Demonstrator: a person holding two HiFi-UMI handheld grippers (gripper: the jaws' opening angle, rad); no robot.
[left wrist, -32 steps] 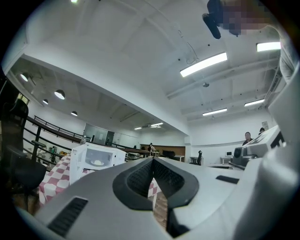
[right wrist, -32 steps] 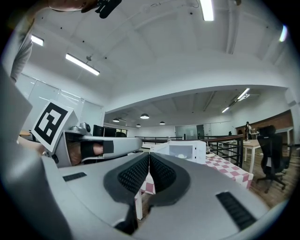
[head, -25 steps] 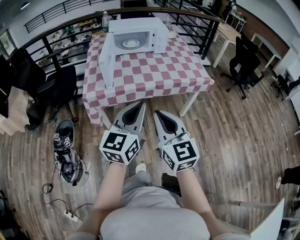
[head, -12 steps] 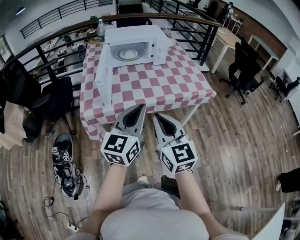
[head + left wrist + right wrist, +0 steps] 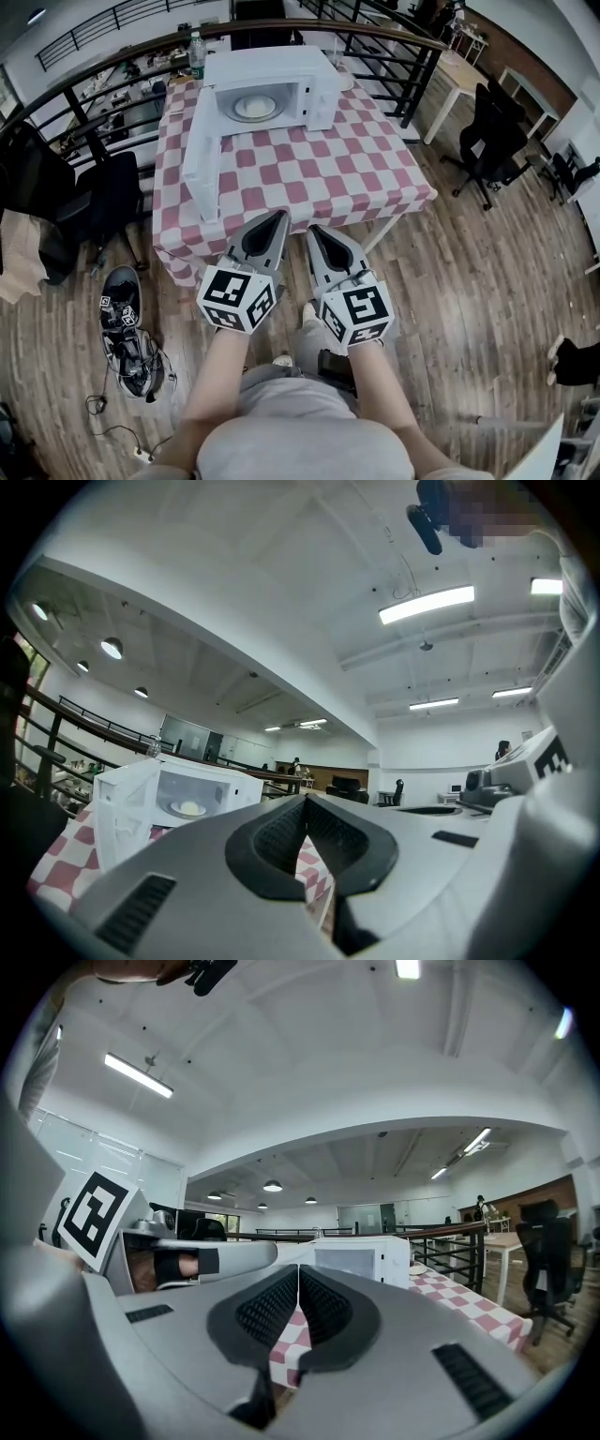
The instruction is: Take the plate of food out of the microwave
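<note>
Head view: the microwave [image 5: 272,86] stands on the checked table [image 5: 319,173] with its door open, and the plate of food [image 5: 255,106] sits inside. The 2 tools, left gripper [image 5: 280,215] and right gripper [image 5: 314,229], hang side by side at the table's near edge.
Left gripper view: the jaws are together and empty.
Right gripper view: the jaws are together and empty.

We count one microwave [image 5: 267,89] at twelve o'clock, one plate of food [image 5: 254,106] inside, one bottle [image 5: 197,52] at eleven, one checked table [image 5: 319,178], and two grippers at six: left gripper [image 5: 280,216], right gripper [image 5: 313,229].
</note>
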